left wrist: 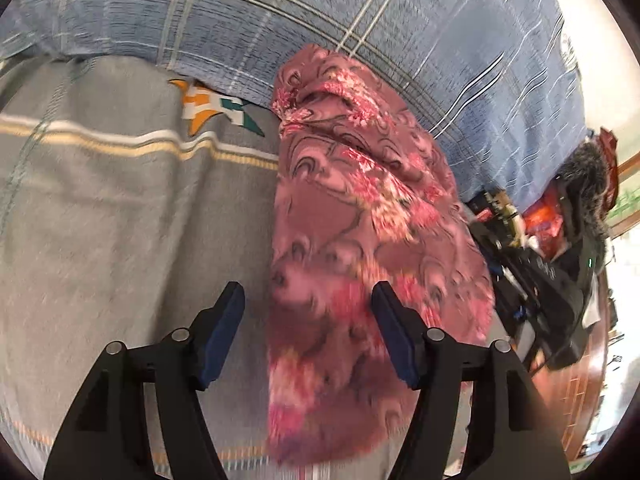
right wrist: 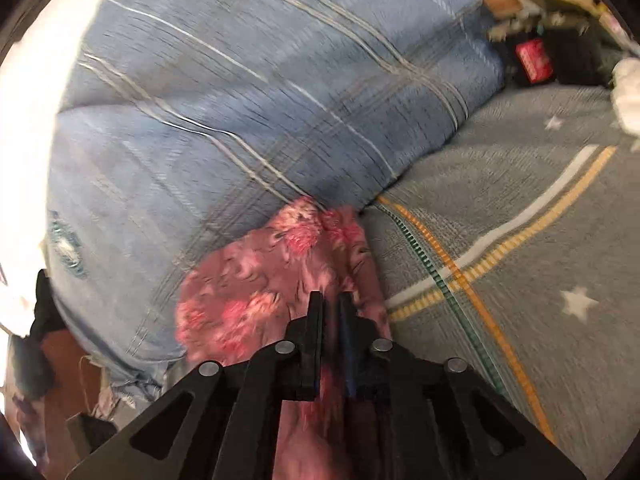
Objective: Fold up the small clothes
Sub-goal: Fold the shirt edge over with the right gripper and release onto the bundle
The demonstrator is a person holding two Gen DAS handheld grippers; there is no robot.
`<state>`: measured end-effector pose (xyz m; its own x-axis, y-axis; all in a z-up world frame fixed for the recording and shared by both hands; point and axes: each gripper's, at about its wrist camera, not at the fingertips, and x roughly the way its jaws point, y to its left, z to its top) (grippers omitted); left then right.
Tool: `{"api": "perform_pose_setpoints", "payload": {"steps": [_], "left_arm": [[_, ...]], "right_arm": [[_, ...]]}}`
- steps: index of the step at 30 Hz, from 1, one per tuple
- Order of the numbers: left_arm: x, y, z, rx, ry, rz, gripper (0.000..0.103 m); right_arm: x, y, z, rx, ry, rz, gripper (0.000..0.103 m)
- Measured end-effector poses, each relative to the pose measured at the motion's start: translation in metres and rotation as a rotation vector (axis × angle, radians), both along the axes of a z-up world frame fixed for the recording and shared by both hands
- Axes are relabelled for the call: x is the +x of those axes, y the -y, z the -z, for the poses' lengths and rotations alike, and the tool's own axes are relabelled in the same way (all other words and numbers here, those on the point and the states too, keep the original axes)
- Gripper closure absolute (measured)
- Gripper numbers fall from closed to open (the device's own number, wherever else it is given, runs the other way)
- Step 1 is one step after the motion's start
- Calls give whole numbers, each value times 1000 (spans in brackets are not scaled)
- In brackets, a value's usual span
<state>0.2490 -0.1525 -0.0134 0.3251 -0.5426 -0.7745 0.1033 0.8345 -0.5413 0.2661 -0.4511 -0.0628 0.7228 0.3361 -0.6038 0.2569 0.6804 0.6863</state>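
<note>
Grey starred bed sheet [left wrist: 100,216]; right tongs [right wrist: 330,300] pinch pink floral garment [left wrist: 352,208], left tongs [left wrist: 308,300] gape; thin grip risks slipping.

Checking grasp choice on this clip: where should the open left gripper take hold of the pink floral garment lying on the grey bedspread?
Probably the near edge of the pink floral garment, the stretch lying between the open left gripper fingers, approached from above and the near side. It lies long and bunched toward the blue plaid pillow; the right gripper is already pinched on another part, so this edge is free.
</note>
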Motion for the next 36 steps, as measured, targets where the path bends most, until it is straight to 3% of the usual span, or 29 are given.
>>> {"api": "perform_pose_setpoints", "payload": {"steps": [1,3,4,5,7,8,10,11,13,14,16,17,19,21,23,25,28,34,36], "left_arm": [[-8,-4,-2,-6,17,-2,38],[-25,-4,-6,10,53,-2,37],[-29,0,-3,22,54,0,37],[-32,4,0,37,45,9,37],[-38,12,10,79,10,39,38],[-42,13,11,96,20,38,38],[-47,11,11,119,43,37,37],[-49,12,11,129,44,38,37],[-52,15,11,154,49,46,37],[-52,17,10,168,41,52,37],[-59,12,3,144,48,50,38],[-62,9,-2,138,64,42,38],[-64,9,-7,175,95,22,37],[-65,9,-8,202,103,26,37],[-66,9,-6,215,99,18,37],[-67,7,-6,209,95,13,37],[-70,6,-9,223,111,17,37],[-65,3,-17,244,144,9,37],[-56,1,-18,236,143,-3,37]], "right_arm": [[-11,0,-4,10,14,-29,84],[-35,-4,-6,22,28,-61,59],[-47,-6,-4,23,32,-71,58],[-53,-17,0,14,19,-88,58],[-58,-40,-2,-70,-16,-148,92],[-63,-41,-10,-114,17,-156,92],[-82,-36,-28,-96,117,-106,94],[-84,-32,-29,-92,122,-80,95],[-76,-27,-8,-134,8,-64,96],[-71,-25,5,-144,-56,-67,93],[-79,-17,2,-92,-32,-60,92],[-85,-15,-6,-71,-15,-51,85],[-97,-11,-18,-40,32,-51,83],[-105,-14,-20,-45,30,-63,71],[-108,-24,-11,-108,-25,-118,72],[-115,-40,6,-257,-121,-184,76],[-120,-45,-4,-321,-115,-188,76],[-106,-26,-53,-233,23,-123,69],[-89,-27,-59,-223,18,-120,58]]}}
